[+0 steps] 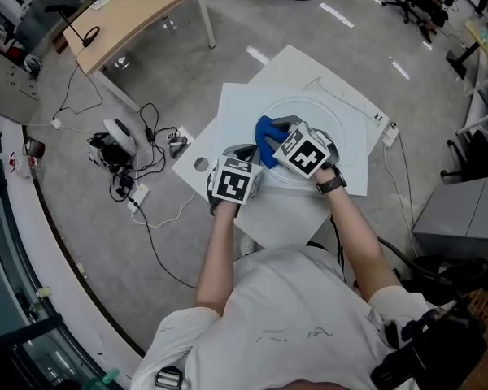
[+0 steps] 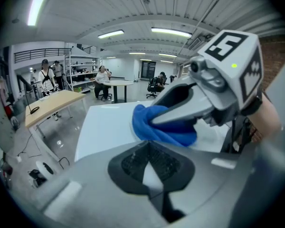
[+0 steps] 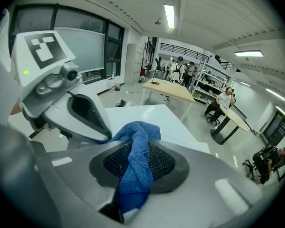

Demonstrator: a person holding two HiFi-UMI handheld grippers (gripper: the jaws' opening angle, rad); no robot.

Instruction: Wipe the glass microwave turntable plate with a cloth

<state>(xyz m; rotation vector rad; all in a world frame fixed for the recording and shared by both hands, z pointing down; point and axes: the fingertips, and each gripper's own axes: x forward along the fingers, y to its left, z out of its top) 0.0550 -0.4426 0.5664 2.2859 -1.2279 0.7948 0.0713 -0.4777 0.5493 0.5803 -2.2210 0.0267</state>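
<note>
**While the Cloth Is Clamped: Slip Hazards**

Because the plate [image 1: 335, 125] is smooth glass lying loose on the table [image 1: 242, 104], I treat sliding as the first hazard. A sideways wipe stroke could push it toward the table edge unless it is braced. The left gripper [image 2: 149, 164] sits at the plate's near-left rim. Its jaws are drawn together, with only a pale sliver showing between the pads. I cannot tell whether that sliver is the rim. If it is not, nothing steadies the plate.

The second hazard is at the right gripper [image 3: 137, 161], which is over the plate's near-left part. It is clamped on the cloth [image 3: 135, 144] by a narrow twisted strand, and drag on the glass could pull that strand out. The bunch beyond the tips is small, so pressing low could put bare jaw tips on the glass.

Orientation: the plate is a disc lying flat, face up, with no long axis. The cloth's long axis runs along the right jaws and out past their tips.
</note>
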